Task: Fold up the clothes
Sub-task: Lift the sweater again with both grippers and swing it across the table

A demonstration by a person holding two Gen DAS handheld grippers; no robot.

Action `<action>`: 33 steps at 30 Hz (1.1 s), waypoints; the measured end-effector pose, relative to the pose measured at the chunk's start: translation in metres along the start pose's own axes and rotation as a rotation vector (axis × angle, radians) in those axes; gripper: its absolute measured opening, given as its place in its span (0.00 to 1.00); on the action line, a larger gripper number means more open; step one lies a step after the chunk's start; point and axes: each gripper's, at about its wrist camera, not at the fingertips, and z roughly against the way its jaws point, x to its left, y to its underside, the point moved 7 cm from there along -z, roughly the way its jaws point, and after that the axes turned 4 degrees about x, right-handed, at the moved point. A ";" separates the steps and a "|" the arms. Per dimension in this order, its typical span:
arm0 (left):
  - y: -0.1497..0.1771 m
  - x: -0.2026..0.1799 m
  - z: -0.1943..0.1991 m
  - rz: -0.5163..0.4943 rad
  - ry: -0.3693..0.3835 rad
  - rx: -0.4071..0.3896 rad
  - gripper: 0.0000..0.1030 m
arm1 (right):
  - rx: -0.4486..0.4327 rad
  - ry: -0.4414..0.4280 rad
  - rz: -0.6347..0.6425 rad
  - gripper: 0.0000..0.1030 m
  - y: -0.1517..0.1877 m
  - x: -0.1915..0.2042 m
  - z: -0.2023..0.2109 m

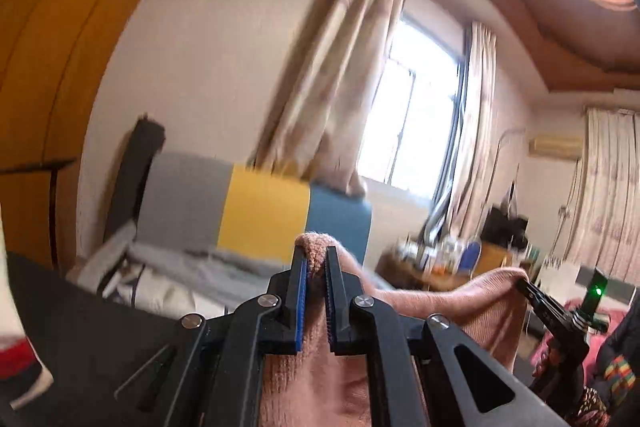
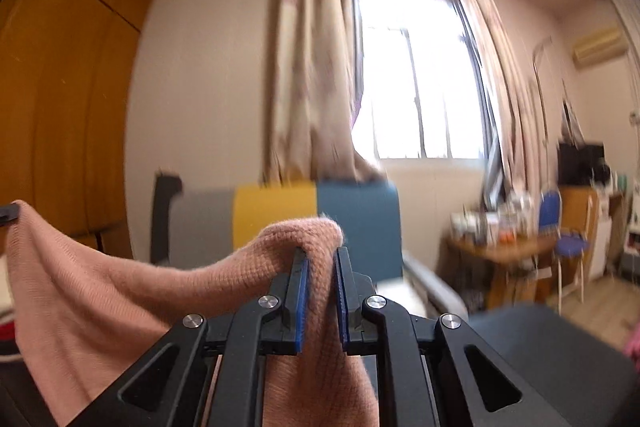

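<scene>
A pink knitted garment [image 1: 472,303] hangs in the air, stretched between both grippers. My left gripper [image 1: 316,255] is shut on a bunched corner of it, the knit bulging above the fingertips. In the left wrist view the right gripper [image 1: 524,285] shows at the right, pinching the garment's other corner. In the right wrist view my right gripper [image 2: 320,257] is shut on a fold of the pink garment [image 2: 100,303], which sags away to the left toward the left gripper's tip [image 2: 8,215] at the frame edge. Both grippers point level across the room.
Ahead stands a bed with a grey, yellow and blue headboard [image 2: 316,219] under a curtained window [image 2: 412,79]. A wooden wardrobe [image 2: 60,99] fills the left. A cluttered wooden table [image 2: 504,247] and a blue chair [image 2: 560,239] stand at the right. A dark surface [image 1: 100,327] lies below.
</scene>
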 end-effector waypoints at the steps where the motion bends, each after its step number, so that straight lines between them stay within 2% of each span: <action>1: -0.011 0.002 0.007 0.006 0.003 -0.024 0.06 | -0.036 -0.007 0.008 0.12 -0.014 0.003 0.007; 3: -0.031 0.006 0.019 0.018 0.014 -0.063 0.06 | -0.109 -0.018 0.026 0.05 -0.041 0.010 0.022; 5: -0.048 0.007 0.027 0.023 0.025 -0.088 0.06 | -0.185 -0.021 0.054 0.05 -0.067 0.016 0.041; 7: -0.055 0.007 0.024 0.002 0.028 -0.080 0.06 | -0.226 -0.032 0.079 0.05 -0.085 0.022 0.050; 8: -0.056 0.007 0.018 -0.015 0.022 -0.067 0.07 | -0.208 -0.055 0.094 0.05 -0.087 0.028 0.046; 10: -0.041 0.016 -0.002 -0.029 -0.013 -0.002 0.07 | -0.089 -0.138 0.120 0.05 -0.079 0.040 0.024; 11: -0.032 0.022 -0.012 -0.030 -0.032 0.034 0.07 | -0.016 -0.169 0.107 0.09 -0.064 0.043 0.008; 13: 0.002 0.044 -0.033 0.008 -0.067 0.126 0.07 | 0.156 -0.219 0.055 0.38 -0.014 0.045 -0.027; 14: 0.026 0.057 -0.042 0.027 -0.093 0.180 0.08 | 0.281 -0.254 0.023 0.58 0.022 0.048 -0.046; 17: 0.102 0.099 -0.061 0.083 -0.158 0.328 0.08 | 0.584 -0.318 -0.061 0.60 0.131 0.060 -0.085; 20: 0.166 0.134 -0.063 0.156 -0.203 0.422 0.08 | 0.770 -0.351 -0.096 0.59 0.215 0.081 -0.101; 23: 0.207 0.163 -0.056 0.278 -0.232 0.463 0.09 | 0.867 -0.472 -0.164 0.60 0.250 0.108 -0.109; 26: 0.222 0.172 -0.047 0.348 -0.230 0.444 0.09 | 0.915 -0.561 -0.154 0.63 0.263 0.140 -0.110; 29: 0.224 0.173 -0.038 0.361 -0.220 0.416 0.09 | 0.923 -0.613 -0.047 0.71 0.268 0.173 -0.093; 31: 0.222 0.171 -0.034 0.358 -0.209 0.404 0.09 | 0.926 -0.620 0.064 0.73 0.276 0.189 -0.082; 33: 0.217 0.168 -0.032 0.352 -0.200 0.397 0.09 | 0.897 -0.583 0.179 0.70 0.284 0.196 -0.074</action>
